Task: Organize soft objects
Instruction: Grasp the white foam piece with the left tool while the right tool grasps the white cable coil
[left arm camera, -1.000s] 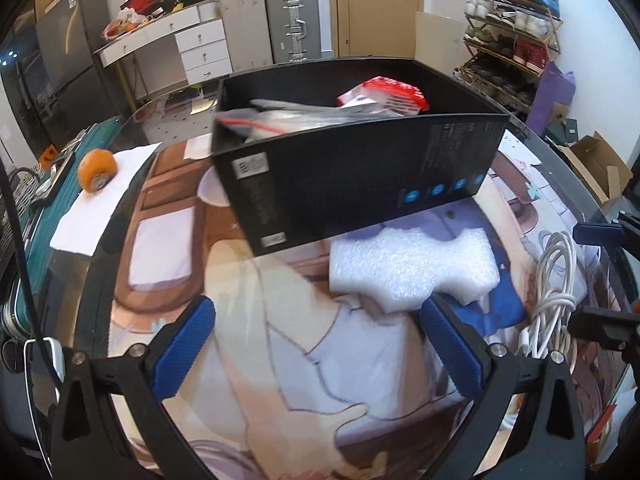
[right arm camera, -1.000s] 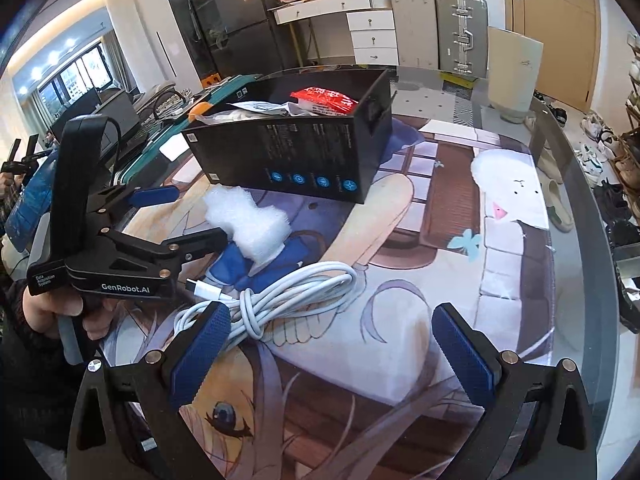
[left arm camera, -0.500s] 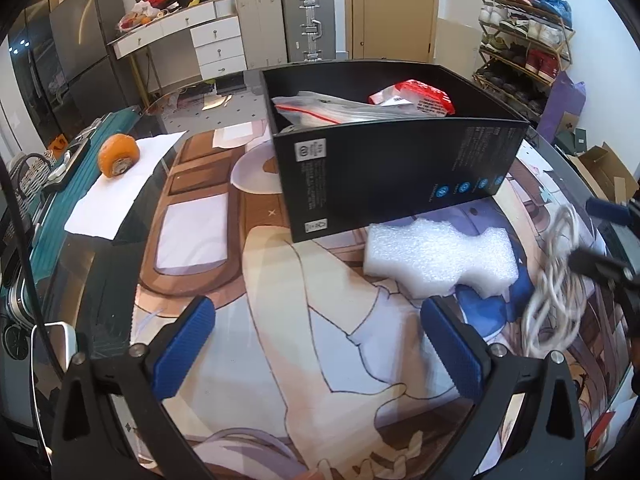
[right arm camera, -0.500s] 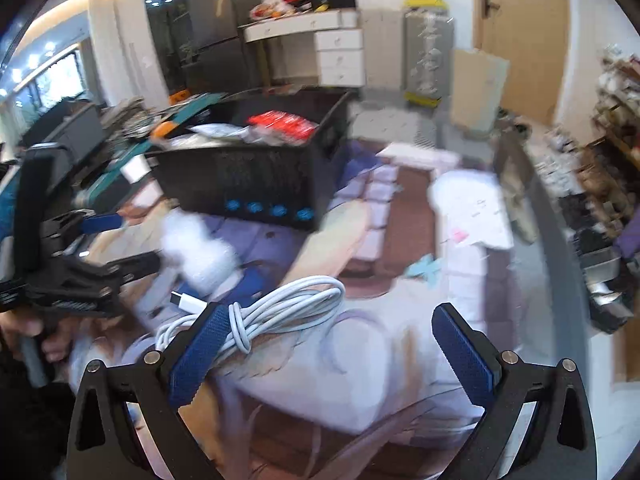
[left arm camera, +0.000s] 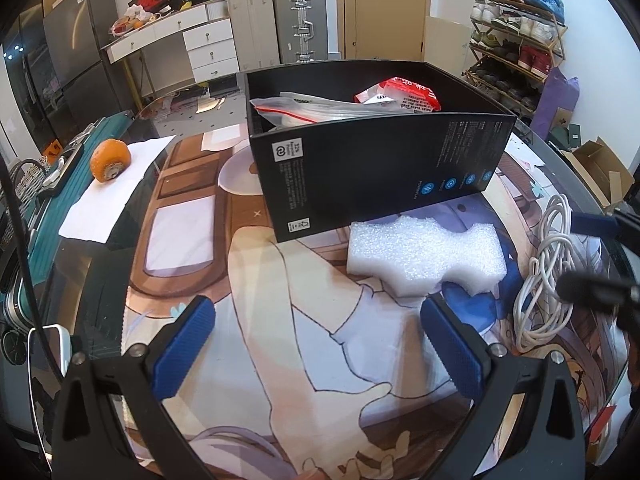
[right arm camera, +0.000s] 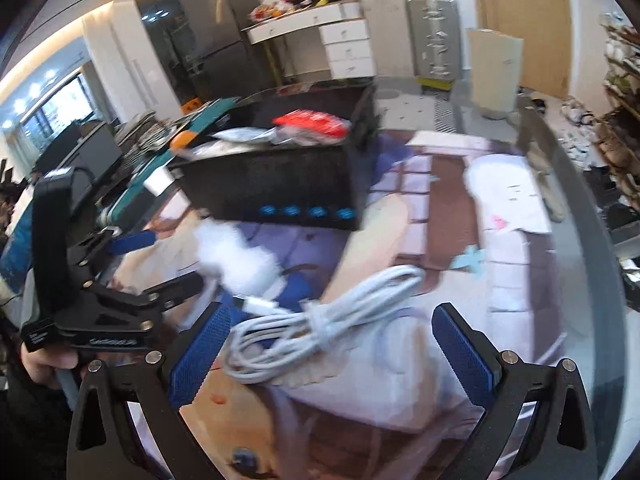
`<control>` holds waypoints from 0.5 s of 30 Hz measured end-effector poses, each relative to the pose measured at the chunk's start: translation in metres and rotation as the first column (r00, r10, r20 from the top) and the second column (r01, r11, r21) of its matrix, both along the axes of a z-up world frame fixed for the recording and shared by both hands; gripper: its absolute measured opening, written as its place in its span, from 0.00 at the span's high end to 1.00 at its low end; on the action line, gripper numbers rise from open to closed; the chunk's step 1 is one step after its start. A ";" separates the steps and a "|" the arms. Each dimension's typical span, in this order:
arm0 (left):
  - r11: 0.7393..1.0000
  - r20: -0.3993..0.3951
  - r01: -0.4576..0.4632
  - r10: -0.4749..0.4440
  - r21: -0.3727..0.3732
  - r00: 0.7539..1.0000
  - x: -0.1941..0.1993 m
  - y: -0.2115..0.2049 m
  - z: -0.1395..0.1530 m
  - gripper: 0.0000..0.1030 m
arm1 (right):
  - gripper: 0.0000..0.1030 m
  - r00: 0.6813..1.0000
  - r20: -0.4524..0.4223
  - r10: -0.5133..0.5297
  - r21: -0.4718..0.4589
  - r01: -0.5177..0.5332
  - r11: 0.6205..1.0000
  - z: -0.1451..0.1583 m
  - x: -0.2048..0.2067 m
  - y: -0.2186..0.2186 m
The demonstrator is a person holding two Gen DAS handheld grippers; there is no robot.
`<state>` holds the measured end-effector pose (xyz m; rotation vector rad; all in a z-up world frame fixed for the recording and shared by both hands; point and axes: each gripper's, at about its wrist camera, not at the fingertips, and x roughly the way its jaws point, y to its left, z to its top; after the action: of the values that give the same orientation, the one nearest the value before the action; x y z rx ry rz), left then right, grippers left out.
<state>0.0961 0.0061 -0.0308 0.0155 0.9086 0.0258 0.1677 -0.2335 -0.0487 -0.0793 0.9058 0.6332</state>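
Both grippers spread wide over the mat, holding nothing; foam and cable lie loose beside the box.

Left gripper fingers wide apart, above bare mat; open room ahead up to the box near wall. Foam flat on the mat, its far edge touching or just under the box's near bottom edge, its near corner just beyond the left gripper's right finger. Cable, coiled, lies right of the foam, just beside it; right gripper wide too, the coil between its fingers and just ahead, left pad near the coil's end. Right view blurred. Box open-topped, holding a clear bag and red packet. Orange on white paper, well apart near the table's left edge.
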 end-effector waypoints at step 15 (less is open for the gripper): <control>1.000 -0.001 0.003 -0.003 -0.003 1.000 0.001 0.000 -0.001 0.00 | 0.25 1.000 0.004 0.008 -0.061 -0.007 0.998 -0.016 -0.005 0.027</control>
<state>0.0975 0.0058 -0.0316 0.0146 0.9092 0.0214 0.1623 -0.2067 -0.0644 -0.1384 0.9212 0.6124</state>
